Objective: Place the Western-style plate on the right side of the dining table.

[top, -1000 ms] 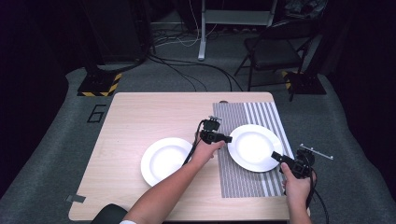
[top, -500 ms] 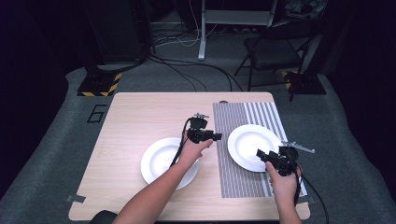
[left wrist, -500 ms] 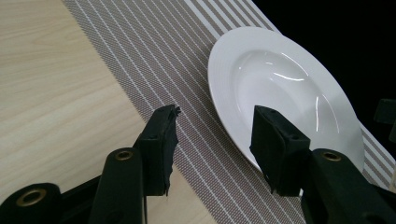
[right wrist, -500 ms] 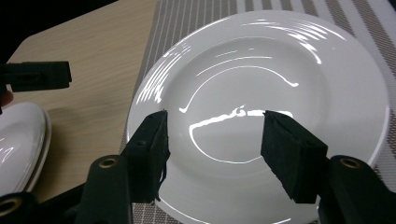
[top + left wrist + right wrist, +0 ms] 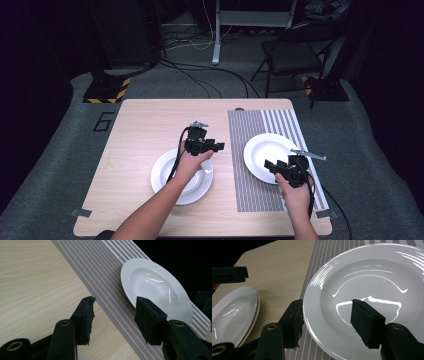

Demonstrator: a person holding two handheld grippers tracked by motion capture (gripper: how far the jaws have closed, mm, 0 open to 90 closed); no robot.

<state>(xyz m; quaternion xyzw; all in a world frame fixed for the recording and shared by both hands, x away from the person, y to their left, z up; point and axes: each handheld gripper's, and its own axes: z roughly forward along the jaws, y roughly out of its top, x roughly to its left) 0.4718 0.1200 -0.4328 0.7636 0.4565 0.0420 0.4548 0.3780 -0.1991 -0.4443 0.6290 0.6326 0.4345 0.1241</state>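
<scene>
You have both grippers empty and hanging over the table point(image 5: 135, 130), so this looks like the pause between plate moves: one white plate point(image 5: 267, 155) lies on the striped placemat point(image 5: 250, 185), and a stack of two plates point(image 5: 170, 182) sits on the bare wood just beside the mat's left edge. Your left gripper point(image 5: 113, 315) hovers above the far rim of that stack with its jaws released and nothing between them, pointing toward the mat. Your right gripper point(image 5: 325, 320) hangs at the near right rim of the single plate, jaws spread either side of that rim but not pressing on it. The likely next move is a rim grip: lower the right jaws squarely over the edge and close before lifting, since glazed china can slip. The table is pale wood-grain and stands on grey carpet point(image 5: 55, 160); behind it the room is dark, with a folding chair point(image 5: 295, 50), loose cables point(image 5: 200, 75) and a hazard-striped base point(image 5: 105, 92).
</scene>
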